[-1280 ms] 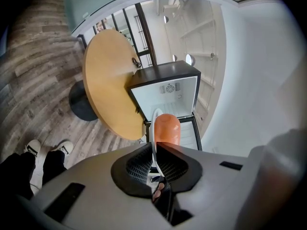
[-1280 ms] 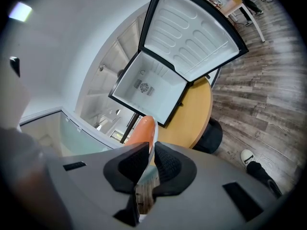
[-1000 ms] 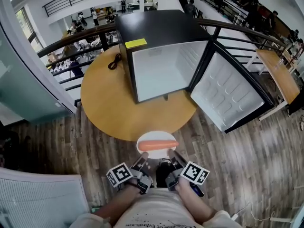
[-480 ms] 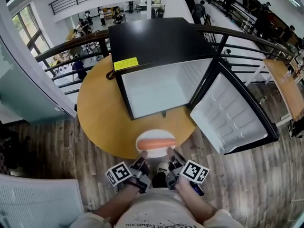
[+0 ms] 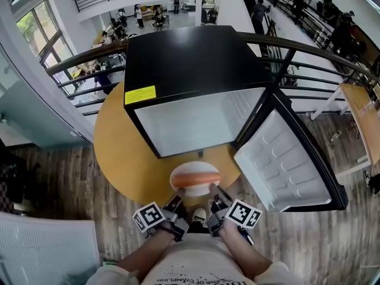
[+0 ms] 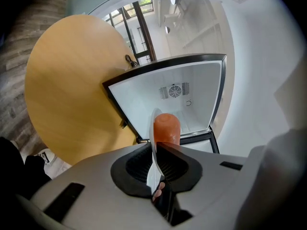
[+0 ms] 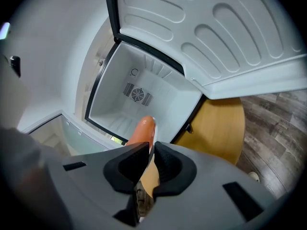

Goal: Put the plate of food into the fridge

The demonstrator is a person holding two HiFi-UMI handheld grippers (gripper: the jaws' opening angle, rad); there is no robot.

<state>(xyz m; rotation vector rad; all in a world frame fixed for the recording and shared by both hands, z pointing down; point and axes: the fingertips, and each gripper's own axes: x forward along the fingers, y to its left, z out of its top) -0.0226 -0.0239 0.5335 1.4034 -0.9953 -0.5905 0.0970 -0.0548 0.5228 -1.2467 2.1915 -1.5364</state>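
The fridge (image 5: 190, 64) now fills more of the head view than a second ago, and the plate (image 5: 195, 183) sits closer to its open front, above the near edge of the round wooden table (image 5: 119, 153) rather than out over the floor.

On the left of the fridge's black top, a yellow label (image 5: 140, 94) lies beside the front edge; its print is too small to read. Lower down, the left gripper (image 5: 177, 199) carries its marker cube (image 5: 149, 218) with a black-and-white square pattern. The left gripper view shows its jaws pressed together on the plate's thin white rim, with the plate seen edge-on.

In the middle, an orange-red sausage (image 5: 195, 174) lies lengthwise across the plate, which is held level just in front of the white fridge cavity. A round fan grille (image 6: 174, 90) shows on the cavity's back wall.

The right gripper (image 5: 212, 198), with its own marker cube (image 5: 244, 214), pinches the opposite side of the plate's rim; its jaws are closed on it in the right gripper view. Farthest right, the fridge door (image 5: 285, 159) stands swung wide, its white moulded liner facing up.
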